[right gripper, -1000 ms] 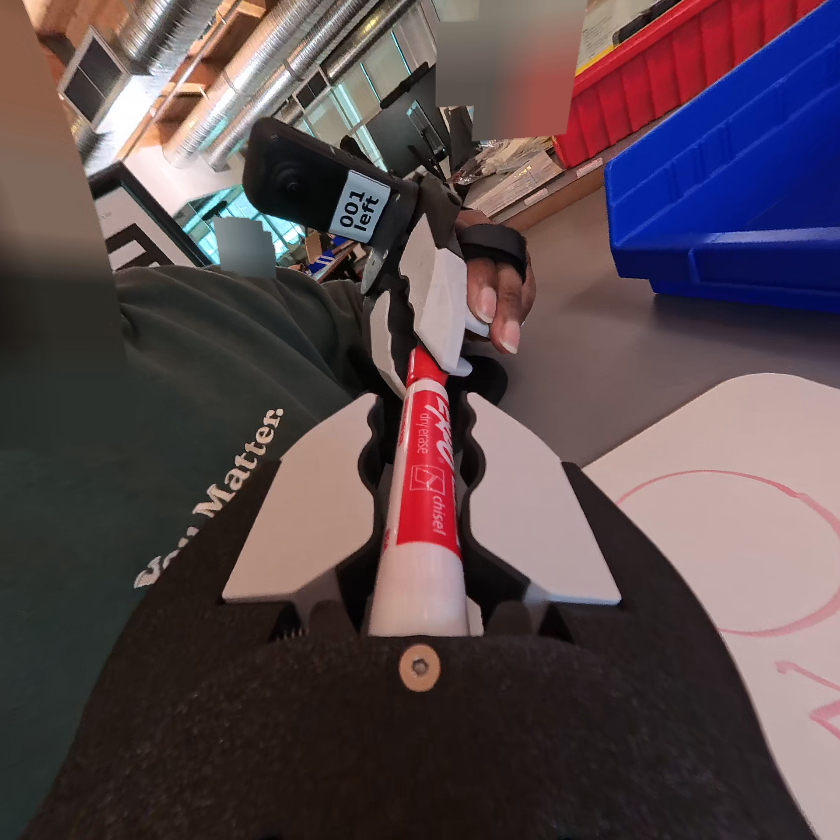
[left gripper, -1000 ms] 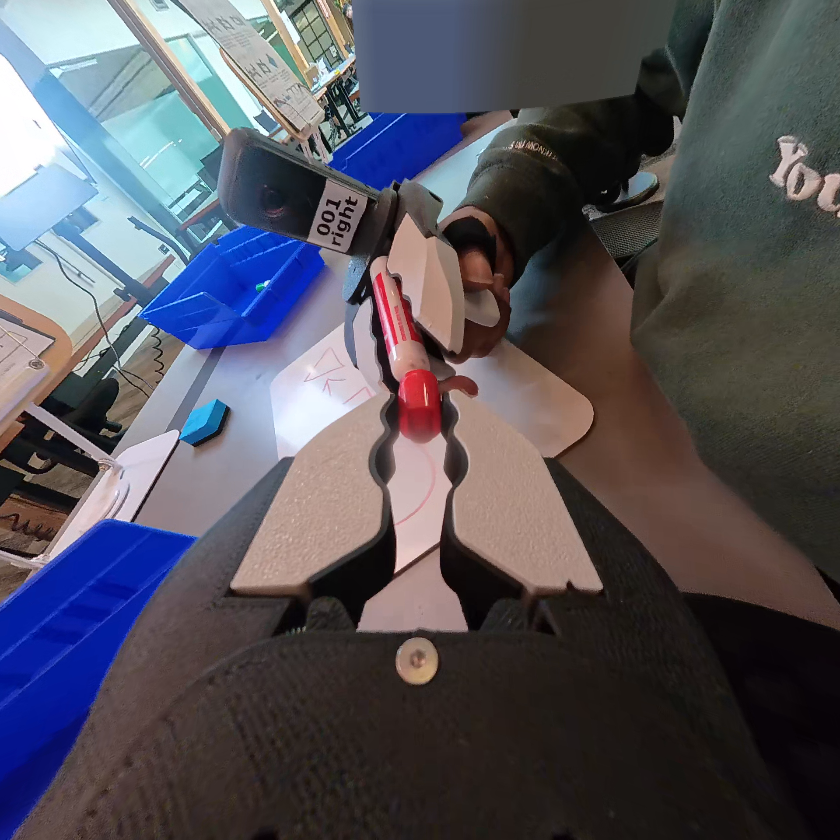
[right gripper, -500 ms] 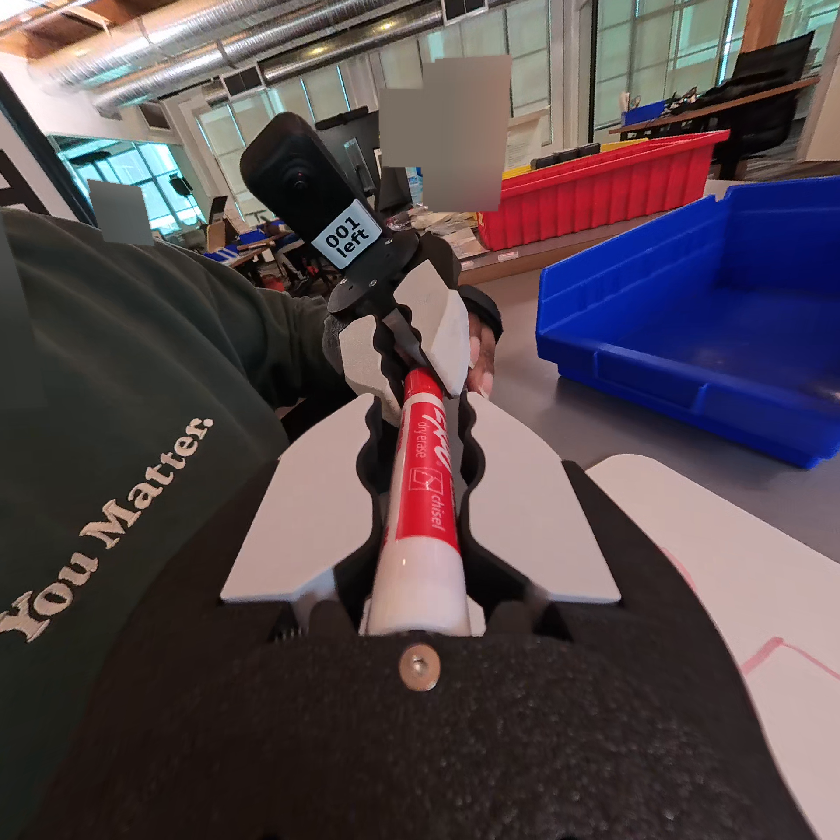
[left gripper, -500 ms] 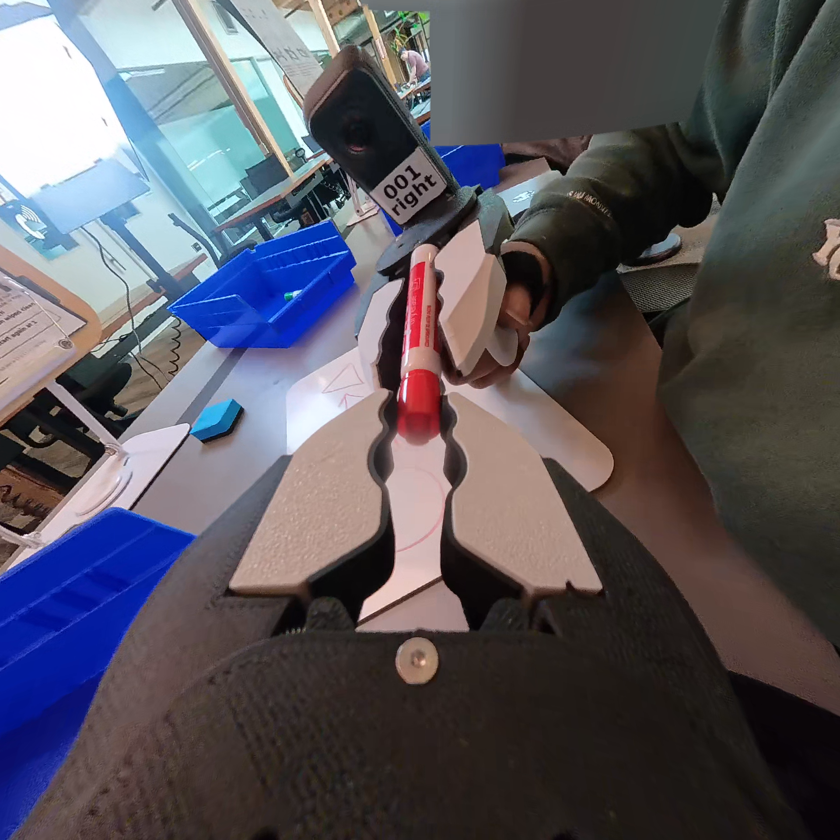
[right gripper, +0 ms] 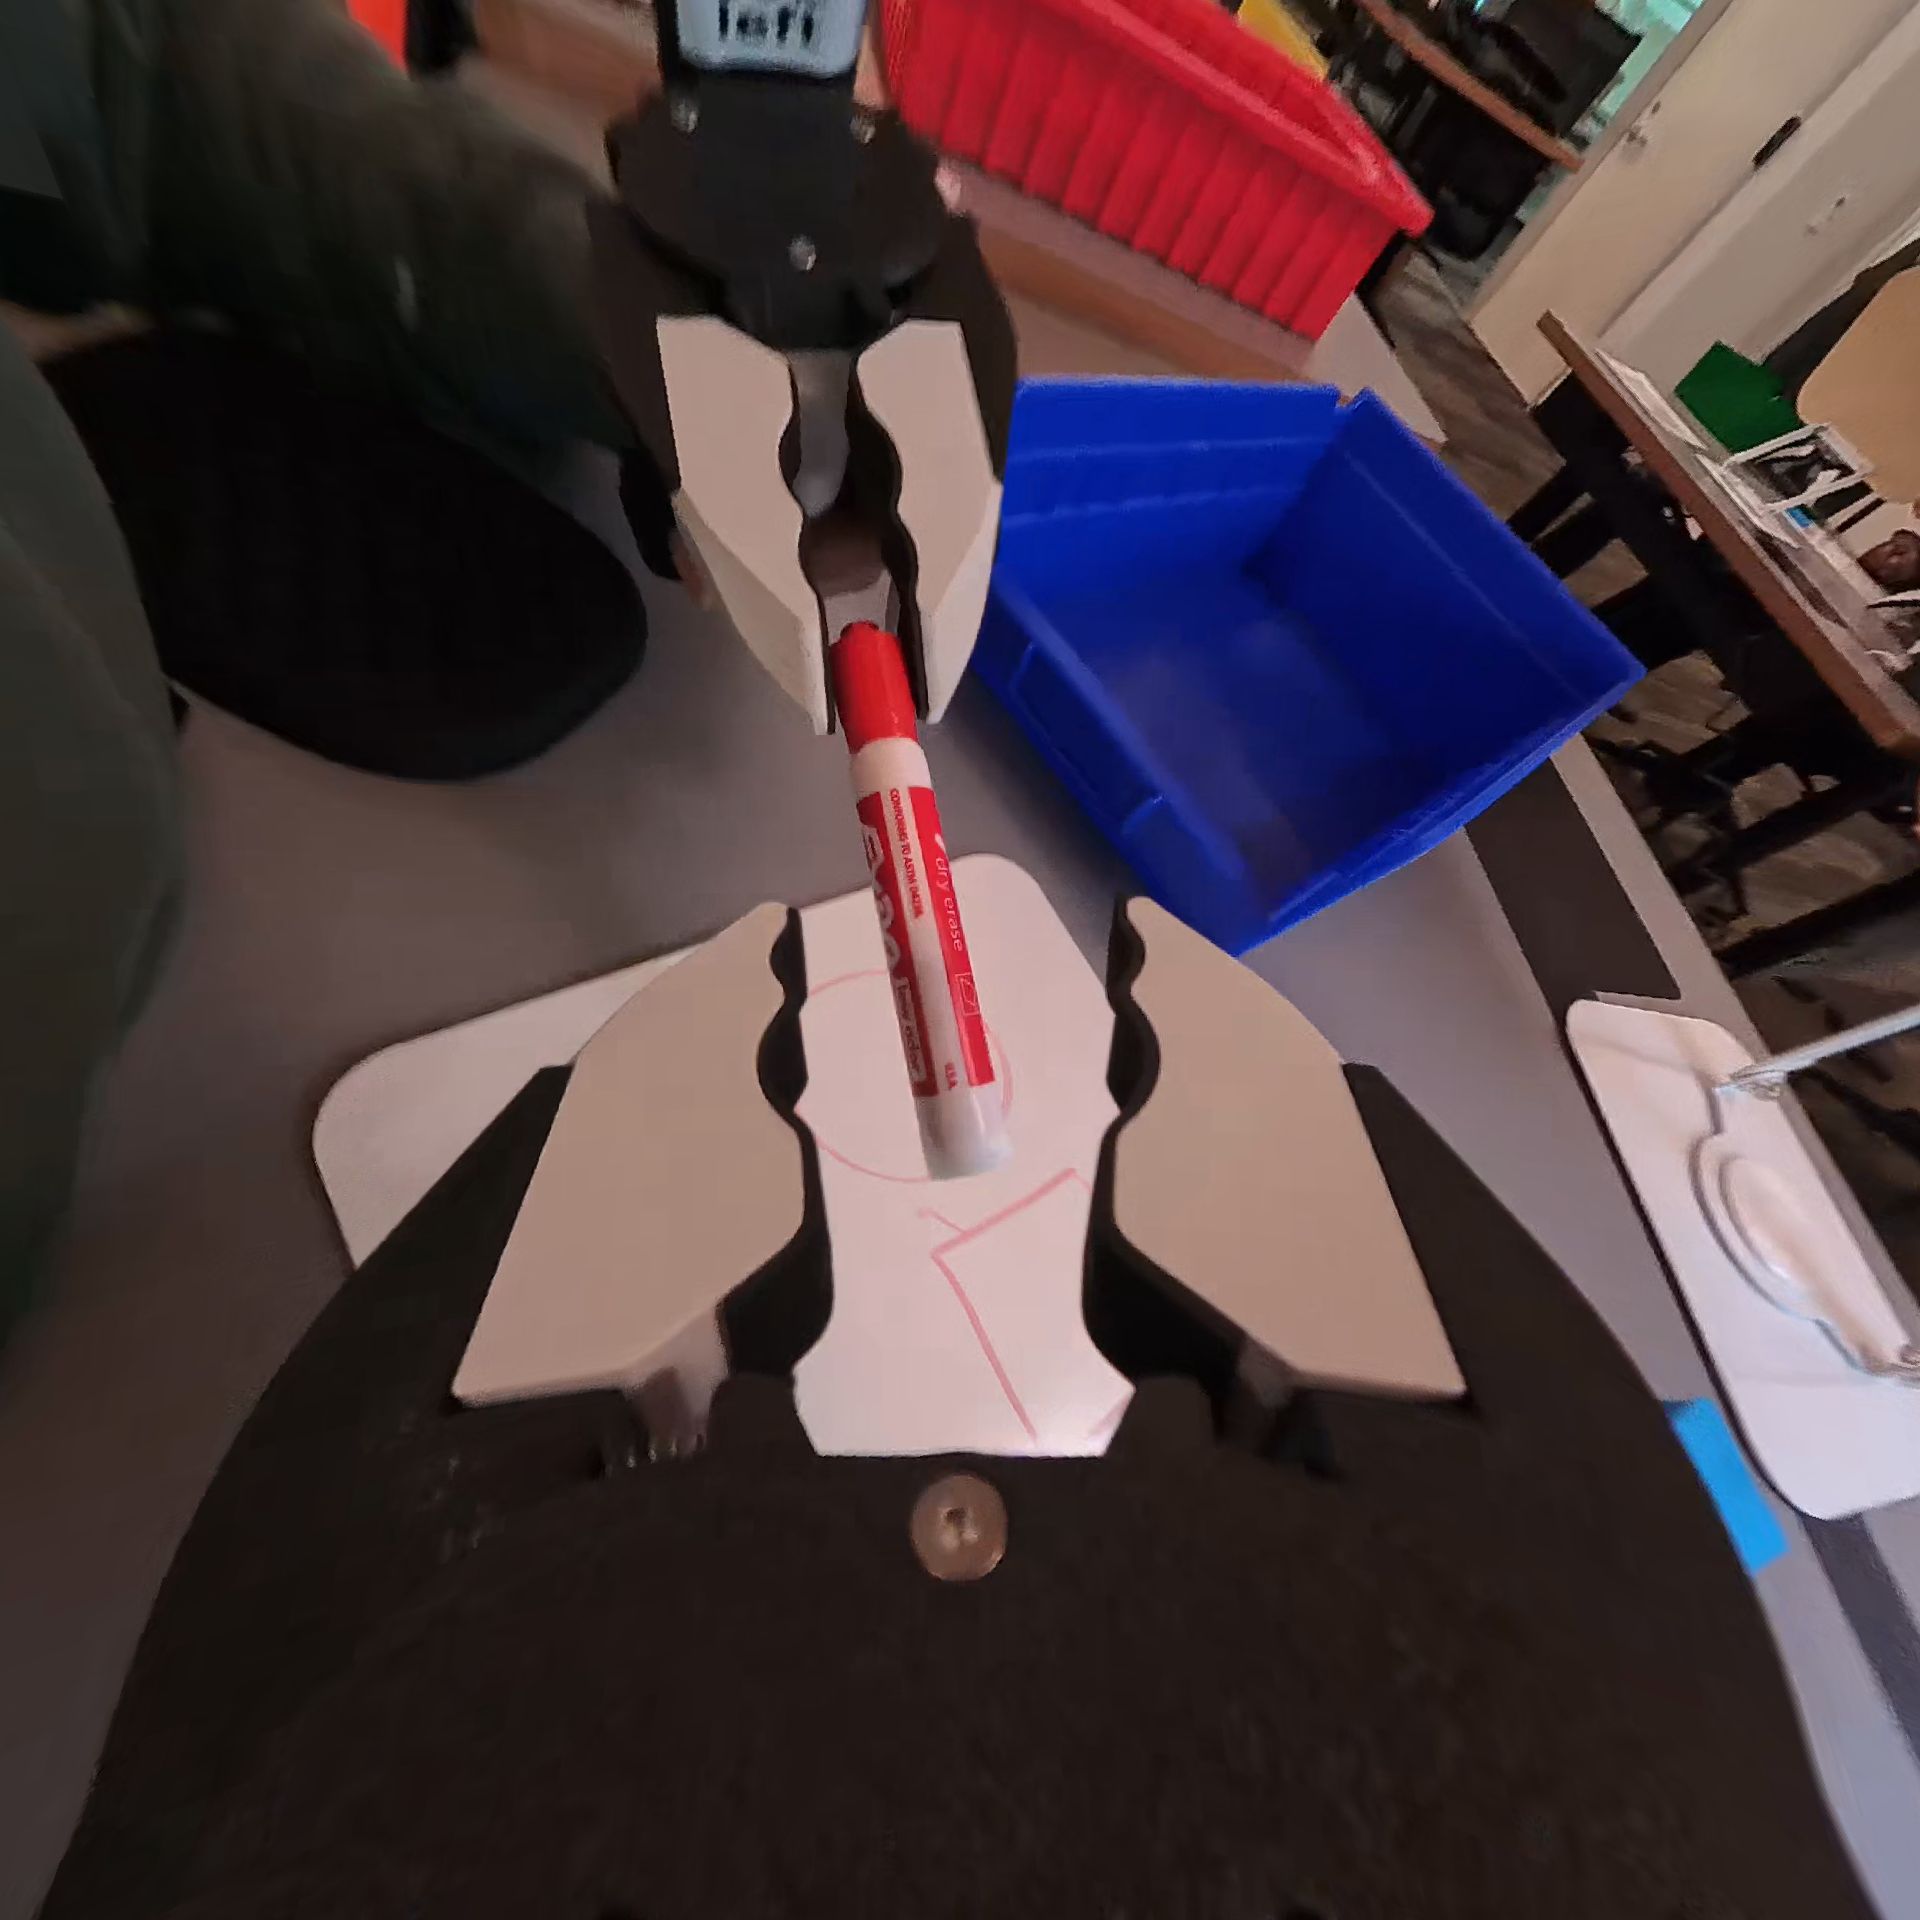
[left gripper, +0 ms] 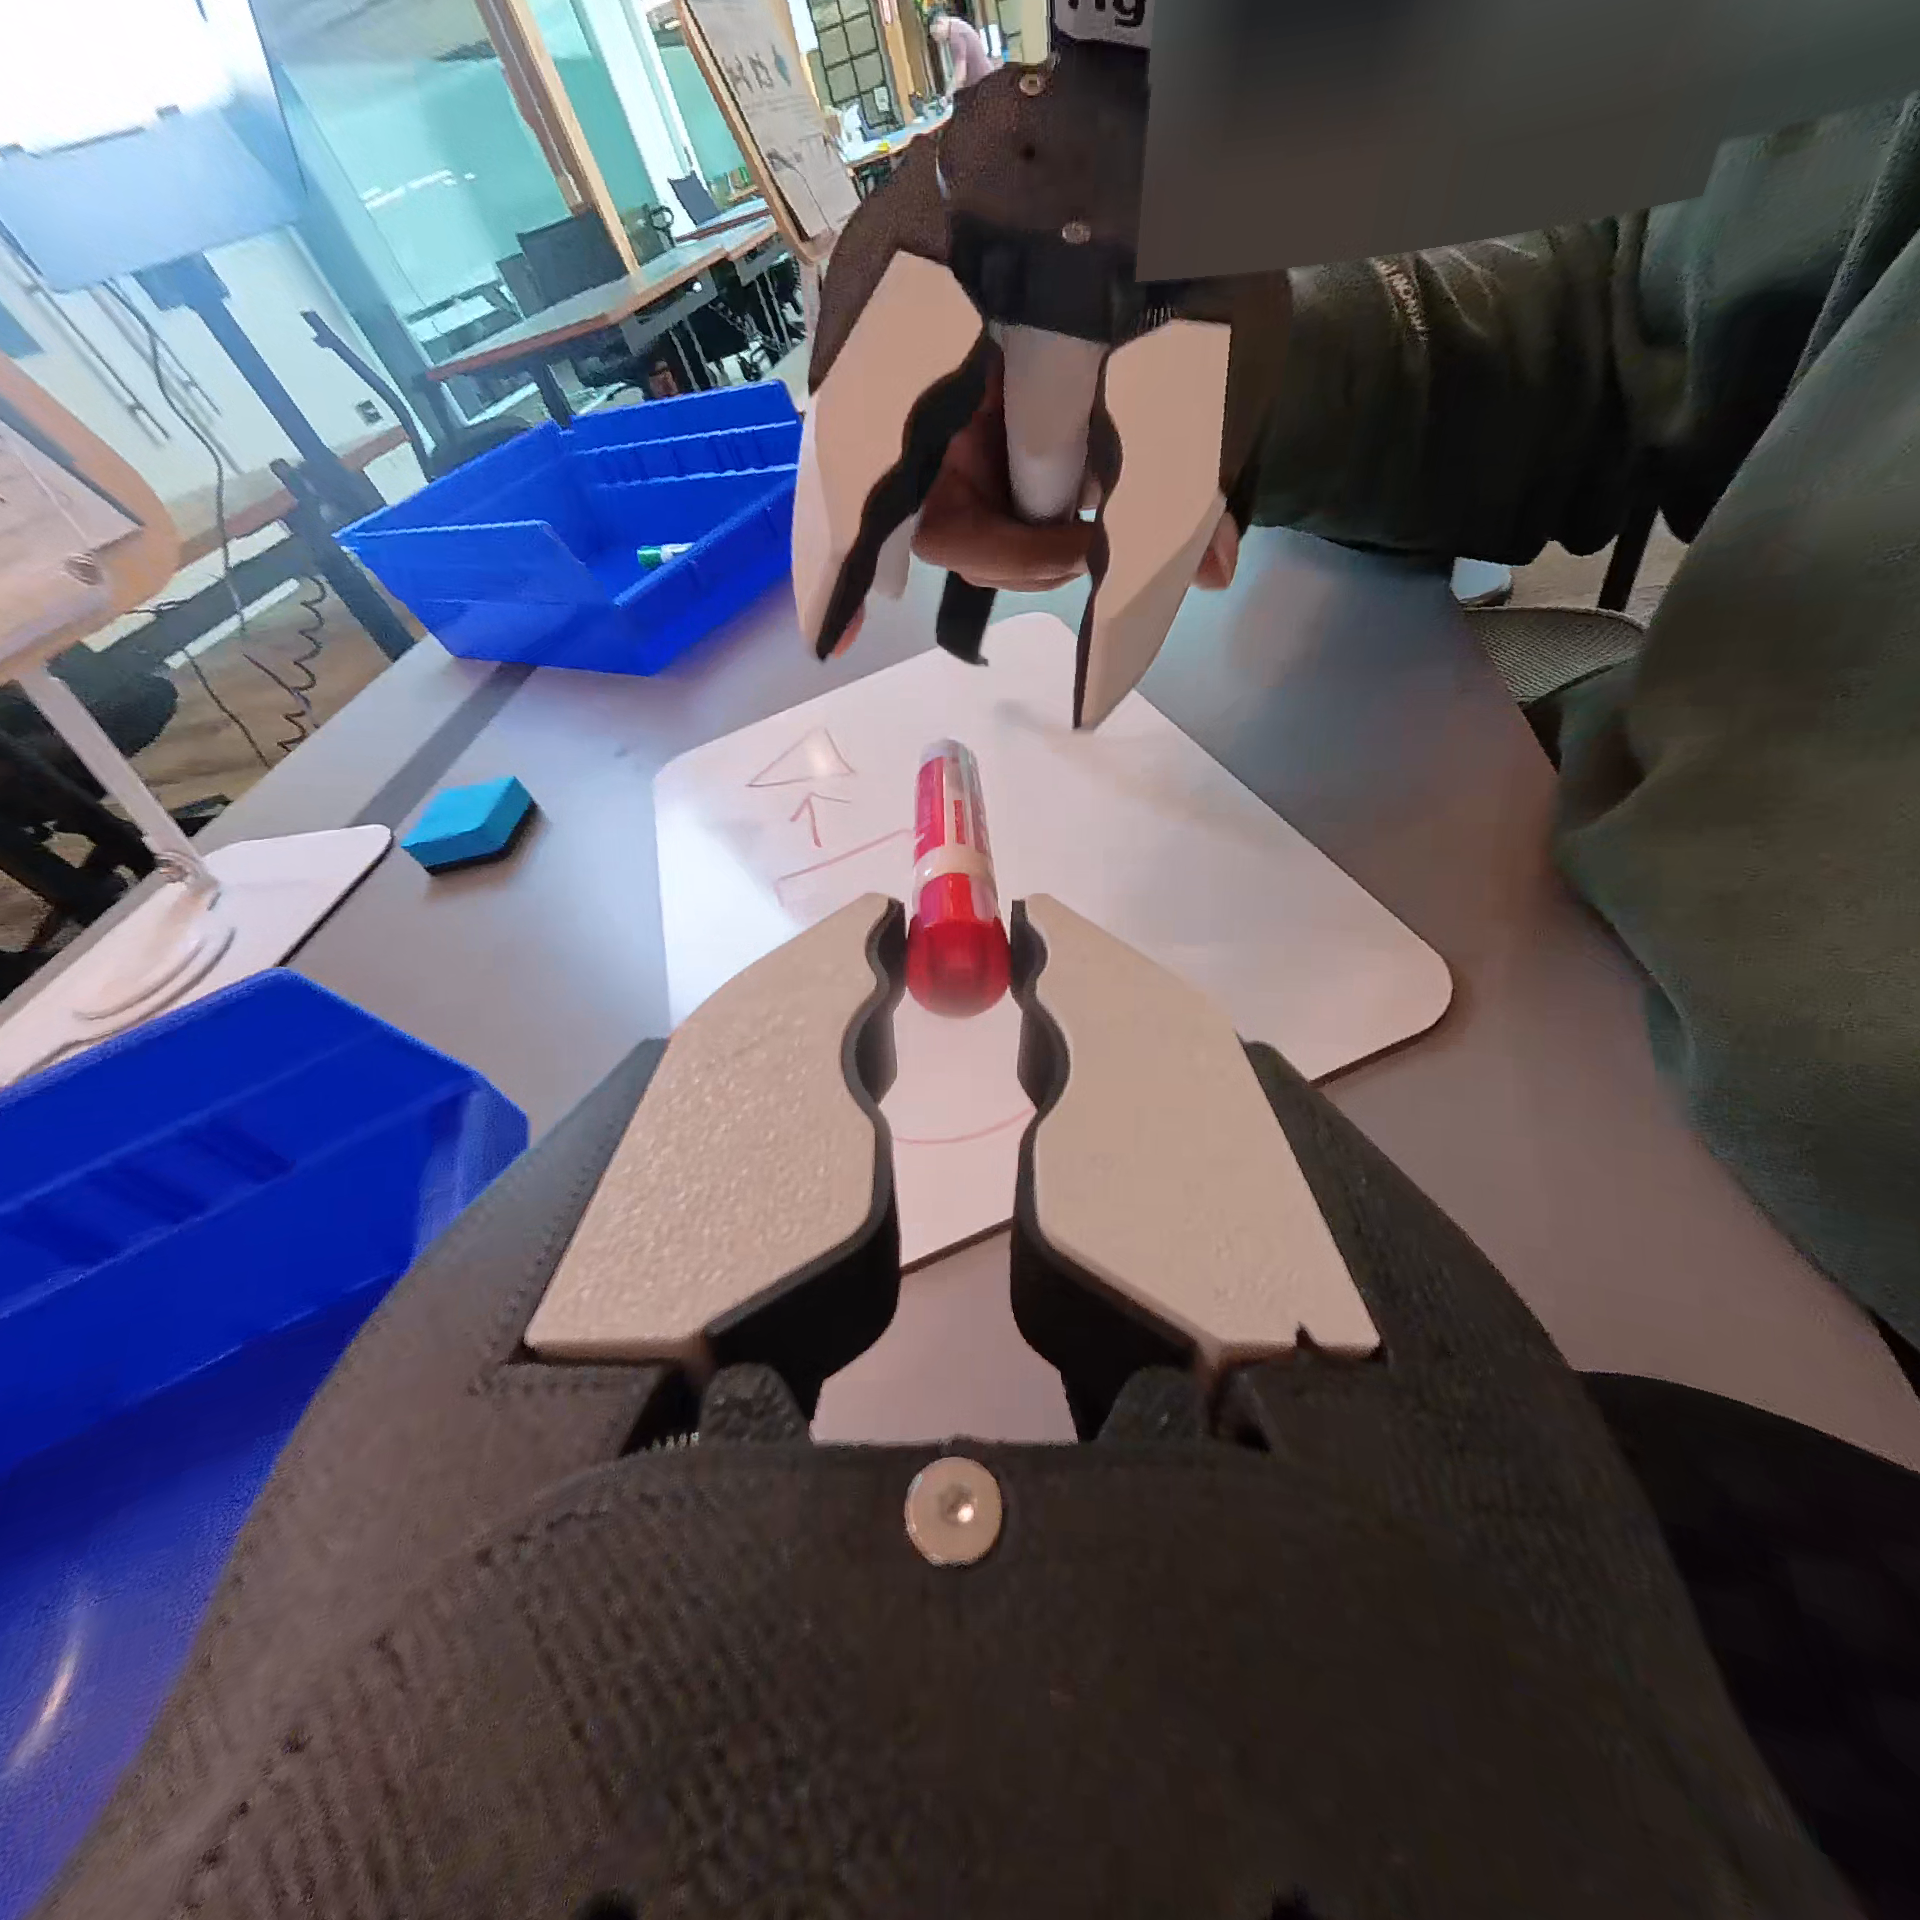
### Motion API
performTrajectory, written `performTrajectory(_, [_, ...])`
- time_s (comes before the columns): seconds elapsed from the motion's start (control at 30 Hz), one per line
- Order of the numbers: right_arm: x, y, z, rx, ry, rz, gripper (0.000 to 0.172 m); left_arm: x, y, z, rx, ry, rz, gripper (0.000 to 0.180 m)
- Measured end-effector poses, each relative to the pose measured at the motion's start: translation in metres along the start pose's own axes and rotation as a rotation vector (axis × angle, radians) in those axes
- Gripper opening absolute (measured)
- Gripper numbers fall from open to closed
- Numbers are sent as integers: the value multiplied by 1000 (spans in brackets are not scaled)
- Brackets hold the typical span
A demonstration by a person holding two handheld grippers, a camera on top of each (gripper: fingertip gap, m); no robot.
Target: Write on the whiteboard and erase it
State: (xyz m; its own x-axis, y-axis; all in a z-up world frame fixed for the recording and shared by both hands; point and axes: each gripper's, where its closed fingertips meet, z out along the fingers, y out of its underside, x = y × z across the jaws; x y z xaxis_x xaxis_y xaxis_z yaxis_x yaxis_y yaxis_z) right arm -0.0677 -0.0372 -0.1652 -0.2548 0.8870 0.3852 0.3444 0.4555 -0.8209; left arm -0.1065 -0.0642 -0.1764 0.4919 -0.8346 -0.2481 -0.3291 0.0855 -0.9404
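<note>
- Where the grey tabletop (left gripper: pixel 582 935) spreads under both claws, it carries every other thing in view.
- Two blue bins stand on it: one (left gripper: pixel 582 540) far to the left in the left wrist view, holding a small green-capped marker (left gripper: pixel 665 554), and another (left gripper: pixel 208 1174) near the left edge.
- A red bin (right gripper: pixel 1143 135) sits at the far end in the right wrist view.
- A white whiteboard (left gripper: pixel 1195 883) lies flat between the claws, marked with thin red shapes, among them a triangle, an arrow and a circle.
- A blue eraser (left gripper: pixel 468 823) rests on the tabletop just left of the whiteboard.
- The right claw (right gripper: pixel 956 914) stands wide open with nothing in its grasp, above the whiteboard.
- The left claw (left gripper: pixel 956 914) is closed on the red cap of the marker (right gripper: pixel 914 914), both pads pressing it; the marker's white-and-red barrel points away toward the right claw, over the whiteboard.
</note>
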Motion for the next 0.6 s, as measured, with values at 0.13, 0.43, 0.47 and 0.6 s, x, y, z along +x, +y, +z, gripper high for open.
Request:
performTrajectory(0.13, [-15,20,19,-122,-18,-108,49,8,0,6,-5,29,-1,20])
performTrajectory(0.43, [32,15,-10,-98,104,95,18,-20,-10,-2,116,-119,-103,35])
performTrajectory(0.47, [62,17,-27,-74,193,165,18,-24,-9,-5,125,-121,-131,32])
performTrajectory(0.6, [219,74,-139,-33,687,512,18,-37,-3,-13,126,-175,-146,22])
